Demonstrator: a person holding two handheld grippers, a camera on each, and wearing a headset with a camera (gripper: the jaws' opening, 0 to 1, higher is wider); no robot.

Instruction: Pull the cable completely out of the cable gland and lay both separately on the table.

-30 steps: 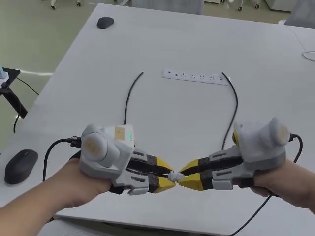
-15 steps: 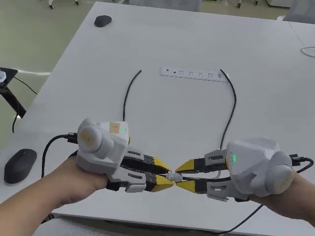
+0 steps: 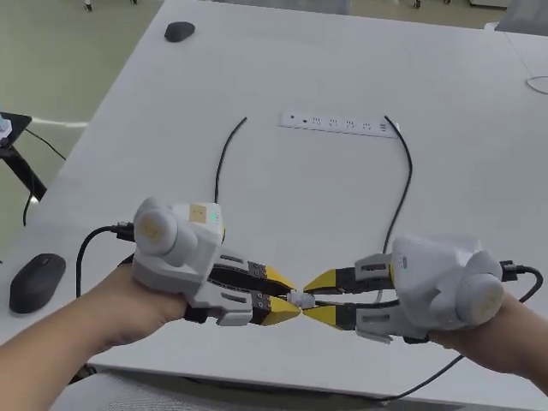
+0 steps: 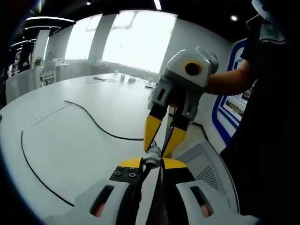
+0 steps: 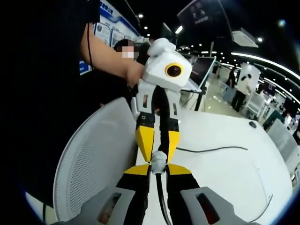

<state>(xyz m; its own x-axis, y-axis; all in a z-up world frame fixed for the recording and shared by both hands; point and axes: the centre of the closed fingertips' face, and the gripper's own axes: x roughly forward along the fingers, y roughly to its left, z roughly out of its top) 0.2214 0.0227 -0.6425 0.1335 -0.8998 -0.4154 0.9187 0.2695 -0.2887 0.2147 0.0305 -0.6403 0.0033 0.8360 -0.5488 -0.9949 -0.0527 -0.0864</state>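
The small pale-grey gland (image 3: 300, 300) is hovering over the surface's (image 3: 342, 197) near edge — the thin black cable (image 5: 160, 187) is sticking out of one end.

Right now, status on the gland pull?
Left tool shut on cable gland. Right tool shut on cable, not yet out. Power strip far off.

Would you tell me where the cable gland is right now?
In the head view the gland hangs above the table's near edge, low and centre, gripped between the meeting tips of the left gripper and right gripper.
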